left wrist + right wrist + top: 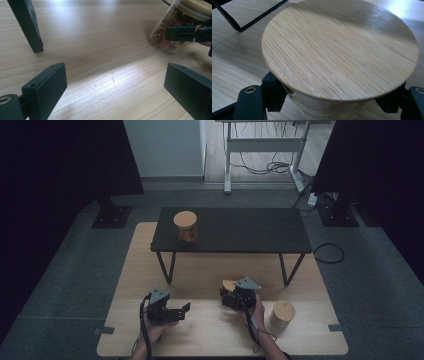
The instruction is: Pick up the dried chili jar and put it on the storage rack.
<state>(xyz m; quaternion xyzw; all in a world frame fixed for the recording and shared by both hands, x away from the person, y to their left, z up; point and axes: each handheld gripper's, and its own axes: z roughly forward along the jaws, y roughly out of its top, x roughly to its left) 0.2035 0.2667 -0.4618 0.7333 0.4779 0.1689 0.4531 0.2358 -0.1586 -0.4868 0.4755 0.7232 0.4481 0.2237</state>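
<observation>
The right gripper (pixel 231 296) is clamped on a glass jar (pixel 172 30) with a round bamboo lid (pixel 339 47) — jaws pressed in on the glass just under the lid, one from each side. From the left gripper view the jar looks tilted, lid leaning away to the upper right, with brownish-orange snack stuff inside; whether its base touches the wooden table (pixel 210 330) I can't tell from here. In the high view it sits near the middle of that light table, just in front of the low black table.

The left gripper (pixel 186 309) is off to the left, well apart from the jar, jaws spread wide with nothing but bare tabletop between them. It points across toward the right hand's side.

Other stuff around: a second bamboo-lidded jar (pixel 282 315) stands upright just to the right of the right hand (pixel 254 312), close by its wrist. A third jar (pixel 185 227), also with orange contents, stands on the left part of the low black table (pixel 250 232), which sits on the far half of the wooden one. That black table's thin metal legs (pixel 166 266) come down right behind the held jar — one leg shows in the left gripper view, another bit of frame in the right gripper view. Cables trail on the grey carpet further back.
</observation>
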